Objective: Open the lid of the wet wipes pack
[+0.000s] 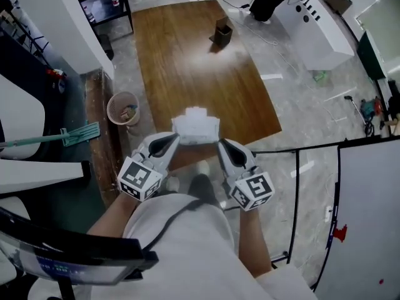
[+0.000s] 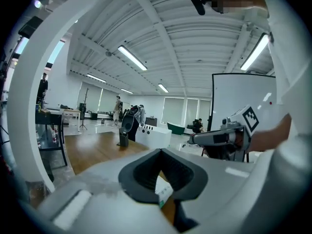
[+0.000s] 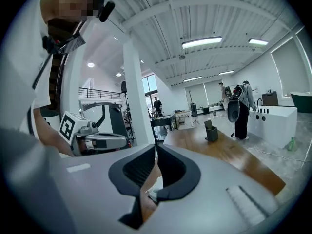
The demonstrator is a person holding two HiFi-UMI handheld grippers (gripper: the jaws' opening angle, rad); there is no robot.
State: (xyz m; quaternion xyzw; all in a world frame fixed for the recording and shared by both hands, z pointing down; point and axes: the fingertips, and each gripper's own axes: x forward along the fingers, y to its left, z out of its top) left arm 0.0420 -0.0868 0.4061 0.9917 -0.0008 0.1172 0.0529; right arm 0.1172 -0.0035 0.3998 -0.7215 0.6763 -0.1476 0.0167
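Left claw (image 1: 174, 140), right claw (image 1: 221, 144), indistinct pack (image 1: 195, 125)

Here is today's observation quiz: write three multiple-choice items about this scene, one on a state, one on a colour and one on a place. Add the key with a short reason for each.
1. How is the wet wipes pack held?
A. By the left gripper and the right gripper, one at each end
B. By the left gripper alone
C. Not at all; it lies untouched

2. What colour is the pack?
A. Red
B. White
C. Black

3. Where does the dark holder stand?
A. Right beside the pack
B. At the far end of the wooden table
C. Between the grippers

Key:
1 A: the head view shows a gripper at each end of the pack.
2 B: the pack shows white against the brown wood.
3 B: the holder stands alone at the table's far end, well away from the pack.
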